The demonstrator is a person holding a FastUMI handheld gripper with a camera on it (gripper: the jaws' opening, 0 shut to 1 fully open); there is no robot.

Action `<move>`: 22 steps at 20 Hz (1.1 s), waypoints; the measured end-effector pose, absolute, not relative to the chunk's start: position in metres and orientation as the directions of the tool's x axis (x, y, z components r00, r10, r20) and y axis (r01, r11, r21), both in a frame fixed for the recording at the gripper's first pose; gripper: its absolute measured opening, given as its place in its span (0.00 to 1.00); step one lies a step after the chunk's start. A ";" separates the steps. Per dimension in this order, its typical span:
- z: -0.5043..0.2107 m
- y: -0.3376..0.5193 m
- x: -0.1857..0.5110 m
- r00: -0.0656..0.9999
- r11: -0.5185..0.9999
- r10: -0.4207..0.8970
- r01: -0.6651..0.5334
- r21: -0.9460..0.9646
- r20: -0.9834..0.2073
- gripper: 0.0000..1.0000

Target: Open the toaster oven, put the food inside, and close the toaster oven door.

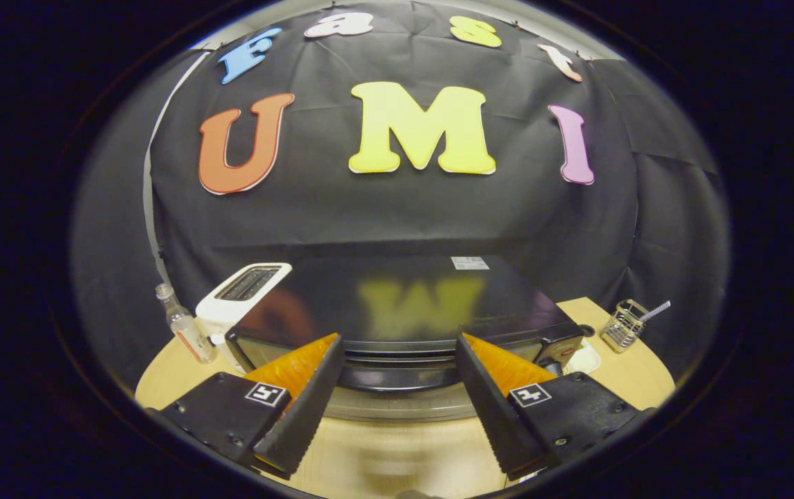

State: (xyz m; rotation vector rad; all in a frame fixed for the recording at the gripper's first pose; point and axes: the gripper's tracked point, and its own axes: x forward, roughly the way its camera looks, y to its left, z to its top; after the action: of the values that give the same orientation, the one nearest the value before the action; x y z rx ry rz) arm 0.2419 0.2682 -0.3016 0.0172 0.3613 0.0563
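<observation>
A: Where is the oven (pixel 404 305)?

B: Right in front of the gripper (pixel 397 360), very close. It is a wide black box on the table (pixel 639 381). Its long side runs left to right.

A: What are the fingers doing?

B: They are spread wide apart and hold nothing. One finger (pixel 300 402) is on the left and the other is on the right. The top of the oven door (pixel 397 378) sits in the gap between their tips.

A: Is the door open?

B: It looks closed to me. I think opening it is the first job. The gripper looks down on the oven from a bit above, so it must reach the top front edge and pull the door toward us and down.

A: Where is the food?

B: I can't see any food here.

A: What else is close?

B: A white toaster (pixel 241 298) touches the oven's far left corner, I think. A small bottle (pixel 186 326) stands left of that. A little wire basket (pixel 622 326) sits on the right, well apart.

A: Is anything in the way?

B: No, nothing sits between the fingers and the door.
</observation>
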 end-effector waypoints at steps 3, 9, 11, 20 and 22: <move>-0.304 0.266 0.227 0.933 0.998 0.064 -0.059 0.025 -0.354 1.00; -0.316 0.265 0.189 0.928 0.997 0.068 -0.080 -0.018 -0.366 1.00; -0.322 0.264 0.176 0.922 0.996 0.075 -0.090 -0.023 -0.379 1.00; -0.362 0.260 0.126 0.890 0.993 0.083 -0.112 -0.038 -0.448 1.00; -0.373 0.259 0.118 0.878 0.992 0.084 -0.116 -0.038 -0.472 1.00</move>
State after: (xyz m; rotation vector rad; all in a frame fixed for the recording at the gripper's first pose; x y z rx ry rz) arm 0.1176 0.2593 -0.3734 -0.0662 0.4888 0.1047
